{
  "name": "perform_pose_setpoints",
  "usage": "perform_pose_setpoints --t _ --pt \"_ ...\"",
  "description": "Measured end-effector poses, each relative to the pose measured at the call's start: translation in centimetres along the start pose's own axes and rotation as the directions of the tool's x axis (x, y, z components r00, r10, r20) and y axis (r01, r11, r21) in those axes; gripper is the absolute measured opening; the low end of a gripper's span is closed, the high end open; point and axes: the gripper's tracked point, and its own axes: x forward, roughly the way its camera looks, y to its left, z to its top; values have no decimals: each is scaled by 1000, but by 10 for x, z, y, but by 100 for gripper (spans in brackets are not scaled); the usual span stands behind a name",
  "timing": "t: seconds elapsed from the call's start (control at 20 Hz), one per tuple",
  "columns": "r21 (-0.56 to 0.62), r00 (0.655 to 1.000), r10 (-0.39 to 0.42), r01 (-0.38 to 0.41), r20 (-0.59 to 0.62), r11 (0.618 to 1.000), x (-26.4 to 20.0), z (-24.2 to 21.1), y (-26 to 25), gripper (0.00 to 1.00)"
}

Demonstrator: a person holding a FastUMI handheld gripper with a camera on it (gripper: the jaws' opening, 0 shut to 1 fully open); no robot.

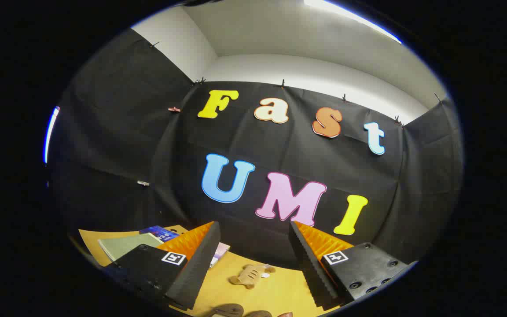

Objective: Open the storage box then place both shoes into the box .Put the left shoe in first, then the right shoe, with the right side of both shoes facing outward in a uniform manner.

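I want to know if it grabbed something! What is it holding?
Nothing. The hand-held gripper is open, its fingers apart, with a small toy lying on the table between them, untouched.

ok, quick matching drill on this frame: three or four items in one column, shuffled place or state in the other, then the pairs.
Items
1. gripper
2. small tan toy
3. green booklet
4. blue booklet

Descriptions
A. lies on the yellow tabletop between the two fingers
B. open, fingers apart, holding nothing
C. partly tucked under the green one, nearer the wall
D. flat on the table beyond the left finger, a corner overlapping another booklet

Pairs: 1-B, 2-A, 3-D, 4-C
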Motion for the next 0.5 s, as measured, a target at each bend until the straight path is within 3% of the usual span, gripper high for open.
perform_pose_setpoints --t 0.5 --pt "19 989 -106 108 -104 994 0 -29 -24 97"
